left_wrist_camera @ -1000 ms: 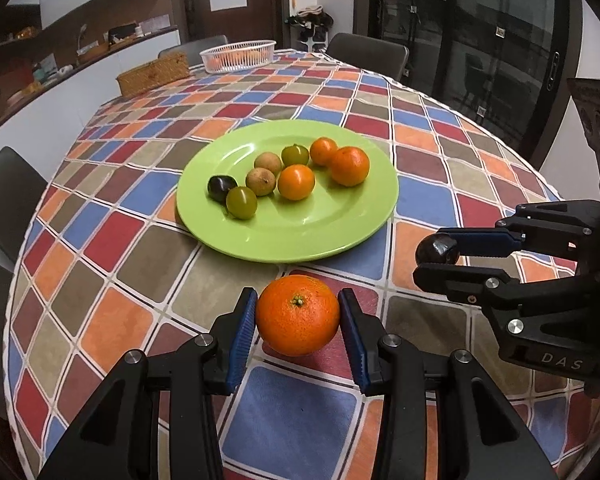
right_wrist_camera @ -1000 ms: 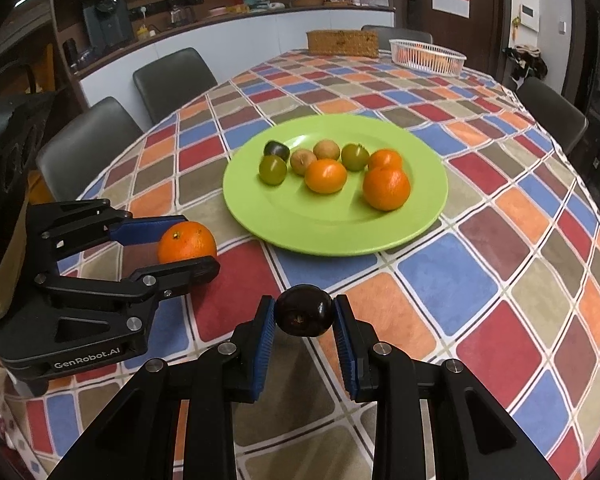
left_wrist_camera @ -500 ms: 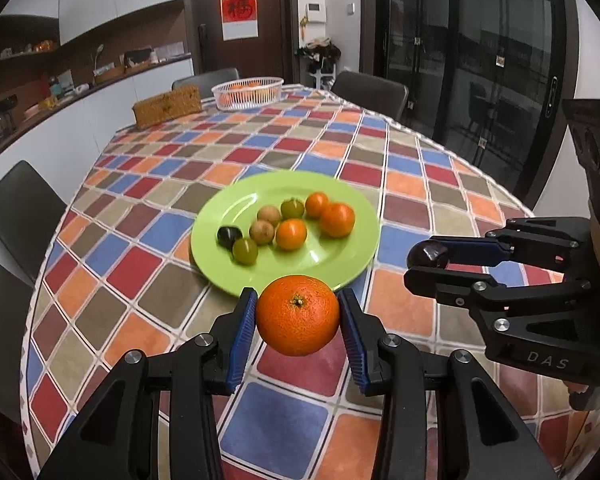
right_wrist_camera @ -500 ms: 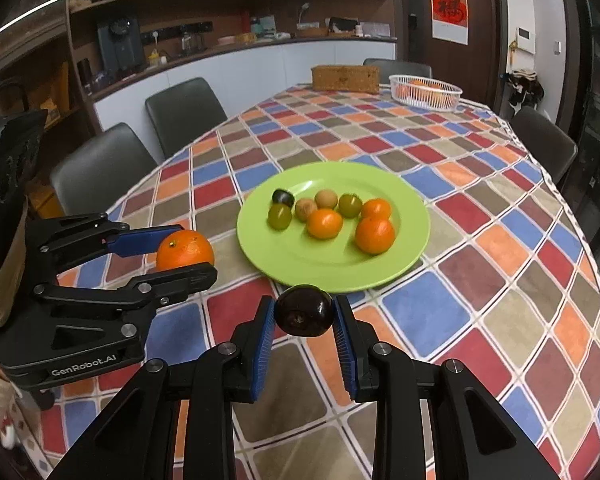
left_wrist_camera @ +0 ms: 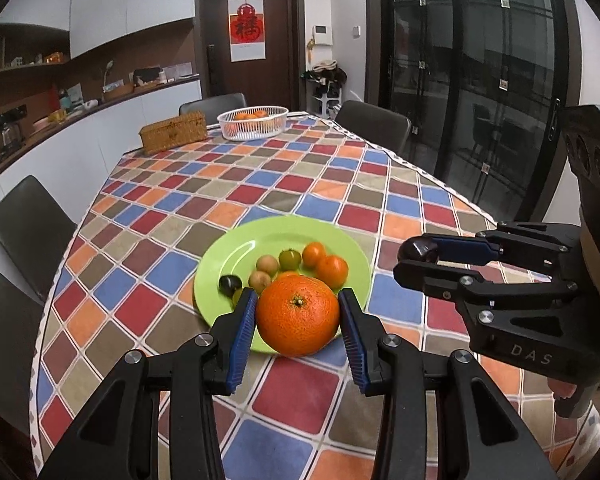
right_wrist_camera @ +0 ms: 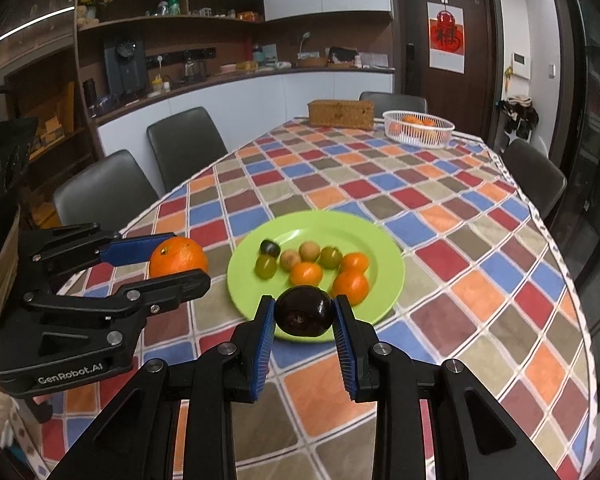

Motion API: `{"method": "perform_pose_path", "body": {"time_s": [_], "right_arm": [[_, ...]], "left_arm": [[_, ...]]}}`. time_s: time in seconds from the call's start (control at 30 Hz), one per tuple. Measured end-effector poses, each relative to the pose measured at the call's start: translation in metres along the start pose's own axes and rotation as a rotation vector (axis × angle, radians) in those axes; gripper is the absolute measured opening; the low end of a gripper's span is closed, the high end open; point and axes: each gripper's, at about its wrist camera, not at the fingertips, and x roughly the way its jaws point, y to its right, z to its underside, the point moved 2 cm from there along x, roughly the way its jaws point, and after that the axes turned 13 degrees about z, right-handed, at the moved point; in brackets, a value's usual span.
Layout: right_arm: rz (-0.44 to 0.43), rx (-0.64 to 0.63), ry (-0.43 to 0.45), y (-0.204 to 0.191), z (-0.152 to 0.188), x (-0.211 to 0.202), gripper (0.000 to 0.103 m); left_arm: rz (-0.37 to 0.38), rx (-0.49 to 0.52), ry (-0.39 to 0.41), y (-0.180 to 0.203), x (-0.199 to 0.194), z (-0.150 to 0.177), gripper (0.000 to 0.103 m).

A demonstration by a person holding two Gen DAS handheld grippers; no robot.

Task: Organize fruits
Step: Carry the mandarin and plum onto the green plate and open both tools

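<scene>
My left gripper [left_wrist_camera: 298, 316] is shut on a large orange [left_wrist_camera: 298, 314] and holds it in the air above the near edge of the green plate [left_wrist_camera: 340, 240]. My right gripper [right_wrist_camera: 303, 314] is shut on a dark plum [right_wrist_camera: 304, 316], also held in the air near the plate [right_wrist_camera: 384, 256]. The plate holds several small fruits: oranges [right_wrist_camera: 350, 286], green and brown ones, and a dark one [right_wrist_camera: 269, 247]. The right gripper with the plum [left_wrist_camera: 418, 250] shows at the right of the left wrist view; the left gripper with the orange [right_wrist_camera: 178, 256] shows at the left of the right wrist view.
The plate sits on a table with a checkered cloth [left_wrist_camera: 260, 184]. A white basket [left_wrist_camera: 253, 122] with oranges and a wicker box [left_wrist_camera: 174, 134] stand at the far end. Dark chairs [right_wrist_camera: 186, 142] surround the table.
Both grippers have risen and pulled back from the table with their fruits still held. The plate now looks smaller and farther away.
</scene>
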Motion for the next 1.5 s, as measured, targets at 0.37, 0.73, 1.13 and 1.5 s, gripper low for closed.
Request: {"method": "perform_pose_path", "body": {"time_s": [0.37,0.73,1.13,1.5], "right_arm": [[-0.011,0.01,0.002,0.017,-0.034,0.025,0.03],[-0.013,0.008,-0.072,0.022,-0.055,0.072,0.03],[-0.017,-0.011,-0.185,0.02,-0.061,0.129,0.03],[-0.015,0.02,-0.268,0.022,-0.063,0.172,0.03]], "left_arm": [[-0.035,-0.026,0.006,-0.014,0.018,-0.026,0.04],[-0.027,-0.094,-0.049,-0.041,0.047,-0.05,0.04],[-0.055,-0.145,-0.138,-0.076,0.096,-0.061,0.04],[-0.092,-0.187,-0.241,-0.103,0.14,-0.05,0.041]]}}
